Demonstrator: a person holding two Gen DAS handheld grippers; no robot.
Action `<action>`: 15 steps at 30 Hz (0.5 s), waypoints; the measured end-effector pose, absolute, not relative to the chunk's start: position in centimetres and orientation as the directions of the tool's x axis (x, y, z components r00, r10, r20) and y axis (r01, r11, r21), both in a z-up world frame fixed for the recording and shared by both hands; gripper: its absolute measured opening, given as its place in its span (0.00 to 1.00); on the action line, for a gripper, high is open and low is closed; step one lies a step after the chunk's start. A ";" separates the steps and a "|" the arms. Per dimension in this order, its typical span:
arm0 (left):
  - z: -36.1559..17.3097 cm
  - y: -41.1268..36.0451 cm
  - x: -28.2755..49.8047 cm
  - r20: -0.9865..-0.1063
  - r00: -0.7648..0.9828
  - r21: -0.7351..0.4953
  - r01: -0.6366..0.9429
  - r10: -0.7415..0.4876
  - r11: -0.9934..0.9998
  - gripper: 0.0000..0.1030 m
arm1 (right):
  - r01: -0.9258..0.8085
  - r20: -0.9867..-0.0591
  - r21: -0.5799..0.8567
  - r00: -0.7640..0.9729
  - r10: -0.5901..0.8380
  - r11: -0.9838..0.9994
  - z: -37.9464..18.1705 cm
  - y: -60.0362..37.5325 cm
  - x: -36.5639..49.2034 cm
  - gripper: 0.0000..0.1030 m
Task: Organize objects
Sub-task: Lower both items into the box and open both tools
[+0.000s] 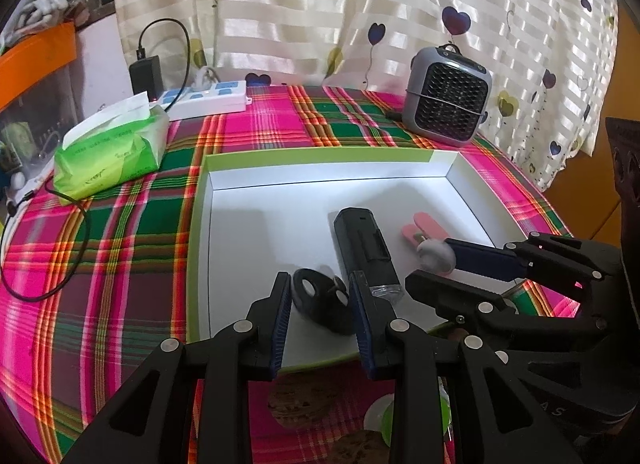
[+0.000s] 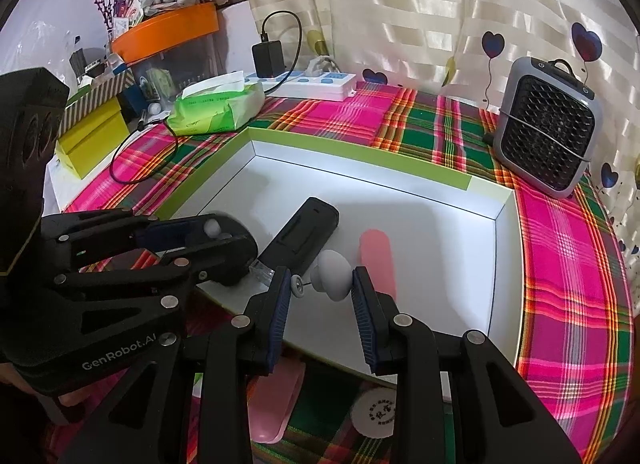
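Left wrist view: I am looking down a steep slope along my left gripper [image 1: 320,296] into a shallow white box [image 1: 280,172] with a green rim, lying on a table [image 1: 120,240] under a pink and green plaid cloth. The left gripper is clasping a black ring-shaped object [image 1: 316,296] just inside the box's near edge. A black rectangular device [image 1: 366,248] is lying in the box just right of that ring, and a pink clip [image 1: 416,228] is lying beyond it, nearer the box's right wall.

In the right wrist view, my right gripper [image 2: 322,290] is also pointing steeply down over the box's near edge, with a small grey egg-shaped object [image 2: 334,274] between its jaws. The right pad is touching it; the left pad seems slightly apart, so I cannot tell whether it is gripped.

I judge that I am placing items into the box. The next move calls for letting both objects go onto the box floor, clear of the black device, then lifting both grippers straight back. More items are lying on the cloth in front of the box.
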State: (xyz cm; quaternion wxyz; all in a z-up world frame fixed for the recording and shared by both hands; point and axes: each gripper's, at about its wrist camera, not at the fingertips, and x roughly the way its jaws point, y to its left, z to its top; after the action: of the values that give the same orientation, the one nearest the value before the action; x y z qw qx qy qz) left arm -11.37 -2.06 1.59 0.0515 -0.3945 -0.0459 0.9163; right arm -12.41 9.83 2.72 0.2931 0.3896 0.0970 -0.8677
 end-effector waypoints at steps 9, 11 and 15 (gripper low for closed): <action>1.9 -2.0 -11.1 -0.711 -0.691 -0.133 -0.057 0.135 -0.990 0.27 | 0.583 -0.725 0.059 -0.533 -0.436 -0.811 3.1 10.1 -11.9 0.35; 2.2 -2.0 -10.9 -0.703 -0.698 -0.138 -0.058 0.139 -0.989 0.27 | 0.583 -0.722 0.054 -0.539 -0.435 -0.811 3.2 10.1 -11.7 0.35; 2.7 -2.0 -10.3 -0.691 -0.708 -0.149 -0.056 0.145 -0.987 0.27 | 0.578 -0.716 0.046 -0.550 -0.431 -0.815 3.7 10.3 -11.1 0.35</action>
State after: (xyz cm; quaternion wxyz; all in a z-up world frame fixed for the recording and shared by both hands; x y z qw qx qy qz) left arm -10.34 -2.04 2.73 0.0543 -0.3780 -0.0586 0.9224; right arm -11.12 10.33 3.71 0.2884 0.3769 0.0978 -0.8748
